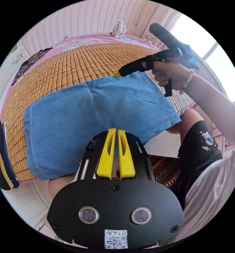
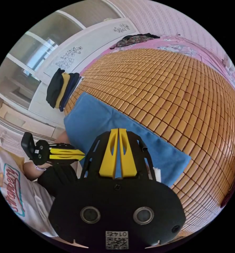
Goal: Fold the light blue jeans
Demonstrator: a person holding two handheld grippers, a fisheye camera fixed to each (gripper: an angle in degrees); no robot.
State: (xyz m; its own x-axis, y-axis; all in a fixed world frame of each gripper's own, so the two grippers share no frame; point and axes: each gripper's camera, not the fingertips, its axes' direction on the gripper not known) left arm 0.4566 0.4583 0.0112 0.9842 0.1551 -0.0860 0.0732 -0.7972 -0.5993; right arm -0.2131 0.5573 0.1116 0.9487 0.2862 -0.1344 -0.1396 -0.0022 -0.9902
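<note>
The jeans [image 1: 96, 110] lie folded into a flat band along the near edge of the bed mat [image 1: 78, 63], within easy reach. My left tongs [image 1: 117, 131] hover over them with jaws together, holding nothing. My right tongs [image 2: 118, 131] are likewise closed and empty, above the band's other end.

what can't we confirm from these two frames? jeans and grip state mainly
- Light blue denim jeans: left gripper view, near edge is hidden behind the left gripper; a pinch on cloth can't be confirmed.
- Right gripper: right gripper view, its black body covers the jeans' near edge; contact unclear.
- Stack of dark and yellow folded clothes: left gripper view, cut by the edge.
</note>
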